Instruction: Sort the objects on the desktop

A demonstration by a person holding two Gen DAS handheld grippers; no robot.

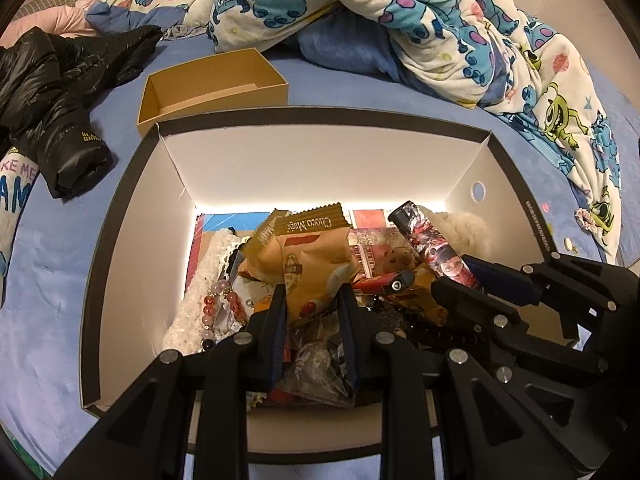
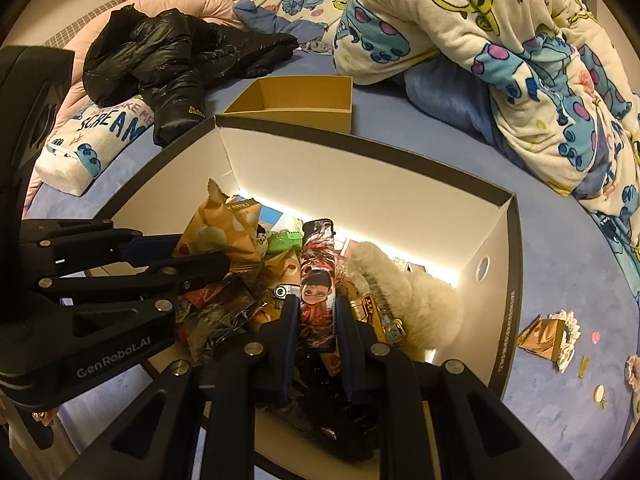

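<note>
A large black-rimmed box with white walls (image 1: 320, 168) (image 2: 360, 176) sits on a blue bed and holds a heap of small things. My left gripper (image 1: 312, 300) is shut on an orange snack packet (image 1: 308, 264) and holds it inside the box; the same packet (image 2: 218, 236) and the left gripper (image 2: 192, 258) show at the left of the right wrist view. My right gripper (image 2: 316, 308) is shut on a printed lighter (image 2: 316, 280) standing upright over the heap. That lighter (image 1: 436, 240) and the right gripper (image 1: 476, 284) appear at the right of the left wrist view.
A small tan open box (image 1: 216, 84) (image 2: 296, 100) stands just behind the big box. A black jacket (image 1: 60, 80) lies to the left, a cartoon-print blanket (image 1: 460, 32) at the back right. Small items, among them a gold packet (image 2: 548, 336), lie on the bed right of the box. White fluffy things (image 2: 404, 292) and a bead bracelet (image 1: 220, 304) lie in the heap.
</note>
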